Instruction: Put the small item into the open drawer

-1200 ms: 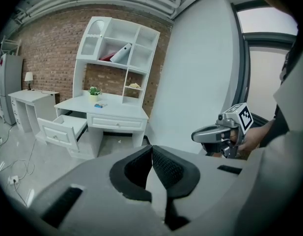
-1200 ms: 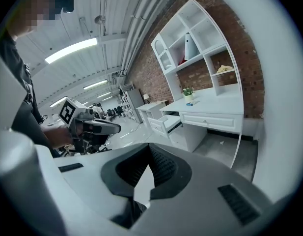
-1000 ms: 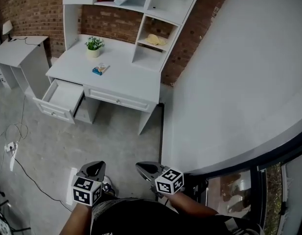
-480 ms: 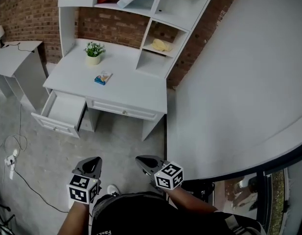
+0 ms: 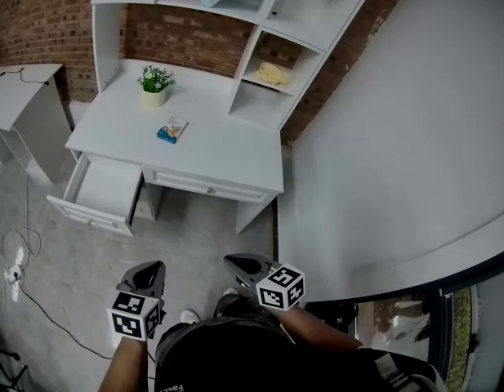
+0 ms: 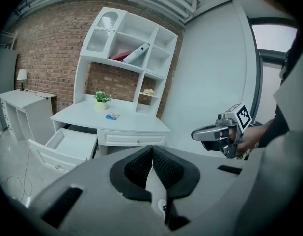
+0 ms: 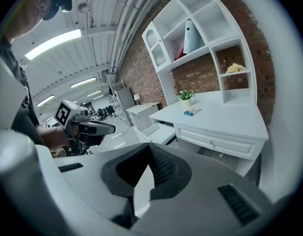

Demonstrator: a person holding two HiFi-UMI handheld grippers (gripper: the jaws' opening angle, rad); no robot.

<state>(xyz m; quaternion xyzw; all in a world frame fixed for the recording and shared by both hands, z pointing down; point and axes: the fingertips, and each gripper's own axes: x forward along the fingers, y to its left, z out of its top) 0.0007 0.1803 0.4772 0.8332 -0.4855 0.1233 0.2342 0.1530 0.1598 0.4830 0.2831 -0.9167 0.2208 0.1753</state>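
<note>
The small item, a blue and white packet (image 5: 172, 129), lies on the white desk (image 5: 219, 149) near a potted plant (image 5: 153, 80). The open drawer (image 5: 100, 193) sticks out at the desk's left and looks empty. Both grippers are held low and far short of the desk, above the floor. My left gripper (image 5: 149, 269) is shut with nothing in it, and my right gripper (image 5: 234, 261) is shut and empty too. The left gripper view has the packet (image 6: 111, 116) and the drawer (image 6: 68, 144) beyond its closed jaws. From the right gripper view, packet (image 7: 191, 112) and drawer (image 7: 158, 132) are also far ahead.
A white hutch (image 5: 268, 23) with shelves tops the desk and holds a yellow object (image 5: 272, 73). A closed drawer (image 5: 211, 188) sits right of the open one. A grey side table (image 5: 23, 96) stands left, cables (image 5: 19, 251) trail on the floor, and a white wall (image 5: 399, 137) runs along the right.
The desk has drawn nearer and shifted in the head view as the person steps towards it. Both grippers stay shut and low, side by side.
</note>
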